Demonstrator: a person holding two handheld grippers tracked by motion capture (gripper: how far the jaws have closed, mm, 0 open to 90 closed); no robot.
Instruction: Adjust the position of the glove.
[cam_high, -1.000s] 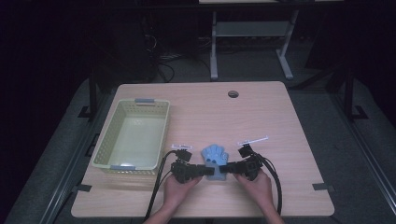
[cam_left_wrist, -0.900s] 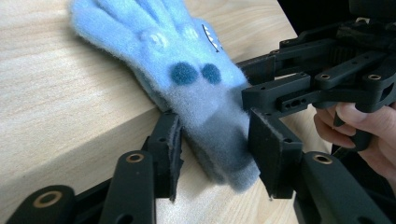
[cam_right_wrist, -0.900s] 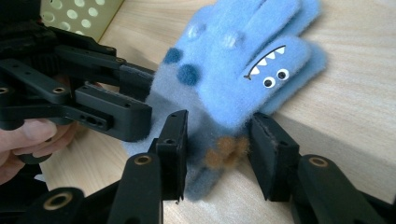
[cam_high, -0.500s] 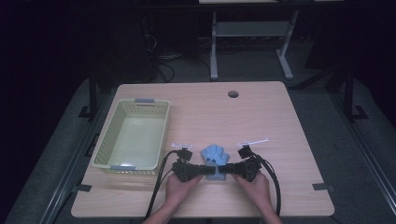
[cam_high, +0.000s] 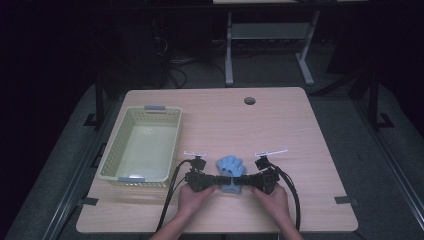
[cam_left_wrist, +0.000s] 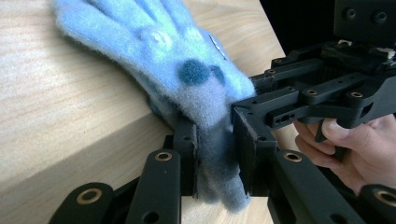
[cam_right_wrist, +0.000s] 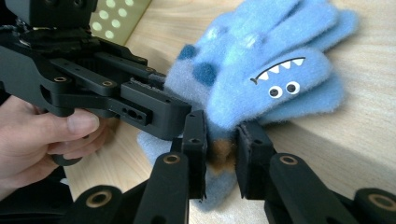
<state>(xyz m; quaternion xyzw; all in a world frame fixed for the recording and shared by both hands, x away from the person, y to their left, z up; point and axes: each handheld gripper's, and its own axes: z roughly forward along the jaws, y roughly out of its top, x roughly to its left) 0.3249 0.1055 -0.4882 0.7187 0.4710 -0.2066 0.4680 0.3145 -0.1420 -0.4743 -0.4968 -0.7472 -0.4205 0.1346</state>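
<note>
Both grippers' jaws clamp glove (cam_high: 230, 167) near table (cam_high: 300, 150) edge.

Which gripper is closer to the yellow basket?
Left. The left gripper pinches the blue monster glove just right of the basket; the right gripper pinches the glove from its far side, farther from the basket.

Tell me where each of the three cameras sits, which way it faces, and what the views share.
High view: above the person's side, looking forward and down on the wooden table and pale green plastic basket; both hands and forearms enter from below.
Left gripper view: rides the left gripper, looking along its jaws, closed on the fuzzy blue monster glove; the opposite hand shows.
Right gripper view: rides the right gripper, jaws closed on the glove's cuff; the other hand shows.
Shared: all see the glove and the table.
</note>
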